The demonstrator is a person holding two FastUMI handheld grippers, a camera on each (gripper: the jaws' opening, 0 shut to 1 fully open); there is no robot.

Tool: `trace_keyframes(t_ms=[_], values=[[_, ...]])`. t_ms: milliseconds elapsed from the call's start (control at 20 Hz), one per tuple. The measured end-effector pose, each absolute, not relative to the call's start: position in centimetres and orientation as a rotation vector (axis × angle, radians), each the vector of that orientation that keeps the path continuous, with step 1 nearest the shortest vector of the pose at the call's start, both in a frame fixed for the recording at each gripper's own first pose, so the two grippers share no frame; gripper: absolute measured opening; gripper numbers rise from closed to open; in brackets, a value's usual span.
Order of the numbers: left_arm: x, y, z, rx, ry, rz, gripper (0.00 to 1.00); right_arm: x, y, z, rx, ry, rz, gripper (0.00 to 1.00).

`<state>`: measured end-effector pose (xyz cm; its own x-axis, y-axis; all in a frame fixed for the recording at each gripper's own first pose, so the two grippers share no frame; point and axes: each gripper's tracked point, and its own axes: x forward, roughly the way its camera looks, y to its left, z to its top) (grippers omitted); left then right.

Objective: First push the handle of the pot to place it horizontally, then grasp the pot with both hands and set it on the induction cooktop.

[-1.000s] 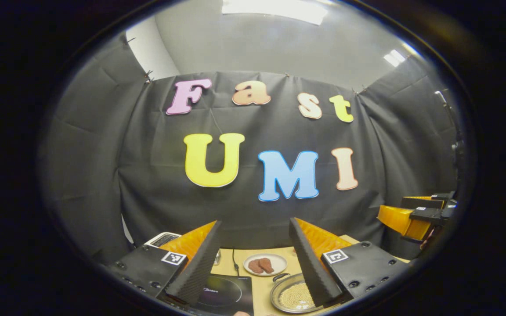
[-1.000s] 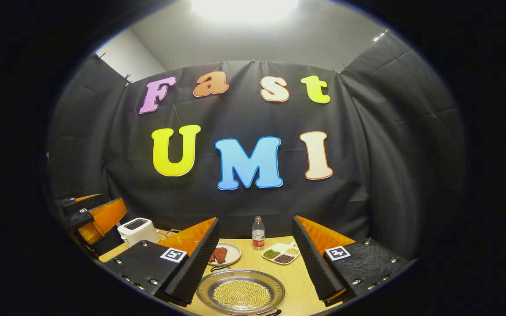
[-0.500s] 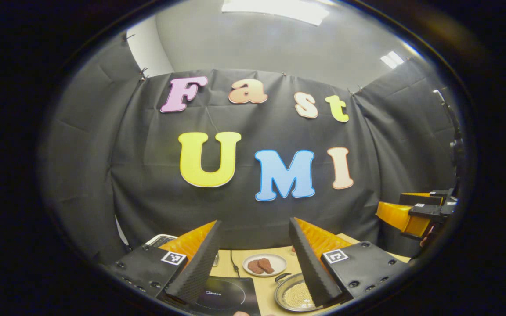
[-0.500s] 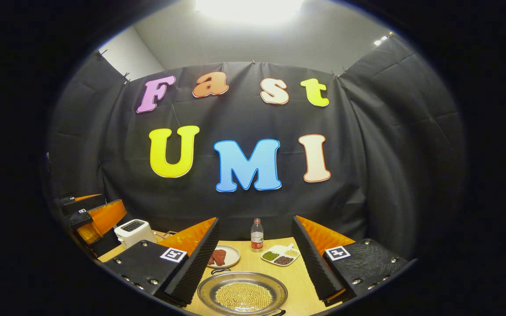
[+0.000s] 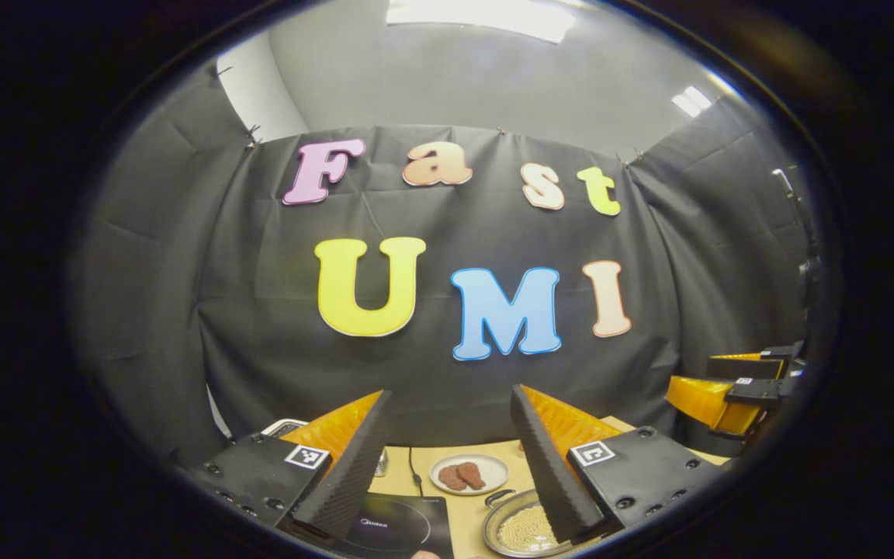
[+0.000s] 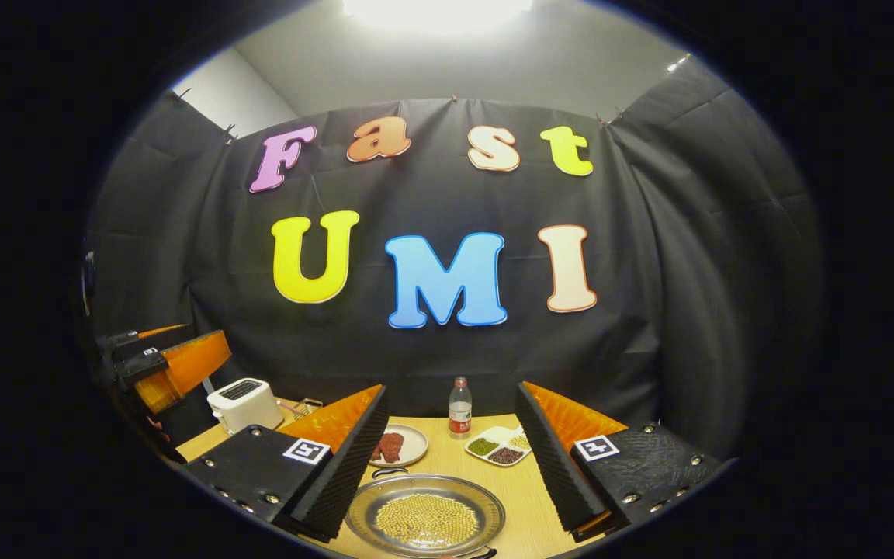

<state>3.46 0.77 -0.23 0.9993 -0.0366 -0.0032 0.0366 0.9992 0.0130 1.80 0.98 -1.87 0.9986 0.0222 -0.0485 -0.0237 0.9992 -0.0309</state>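
- Above the table (image 6: 524,497), I hold my right gripper (image 6: 451,458) wide open and empty; the pot (image 6: 425,515) lies below it as before.
- My left gripper (image 5: 447,458), also open and empty, has drifted left: the cooktop (image 5: 400,524) shows more, the pot less.

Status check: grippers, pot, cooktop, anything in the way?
Left gripper open, holding nothing. Right gripper open, raised above the pot. Pot on the table beside the induction cooktop, not on it. Nothing between them.
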Motion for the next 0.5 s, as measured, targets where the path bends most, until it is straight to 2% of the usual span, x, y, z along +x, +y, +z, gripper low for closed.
trace_keyframes(t_ms=[200,300,350,400,500], values=[[3.6,0.6,-1.5,0.013,0.033,-0.022,0.97,1.8,1.4,-5.5,-0.044,0.14,0.076,0.99],[3.4,0.6,-1.6,0.015,0.038,-0.01,0.99,1.3,2.2,-7.8,-0.052,0.205,0.123,0.95],[3.3,0.7,-1.8,0.017,0.04,-0.003,0.97,1.0,2.4,-9.2,-0.053,0.248,0.137,0.77],[3.4,0.9,-1.9,0.017,0.043,0.002,0.97,0.6,2.6,-10.4,-0.057,0.286,0.151,0.76],[3.5,1.0,-2.2,0.019,0.047,0.011,0.97,0.2,3.2,-13.0,-0.061,0.366,0.177,0.45]])
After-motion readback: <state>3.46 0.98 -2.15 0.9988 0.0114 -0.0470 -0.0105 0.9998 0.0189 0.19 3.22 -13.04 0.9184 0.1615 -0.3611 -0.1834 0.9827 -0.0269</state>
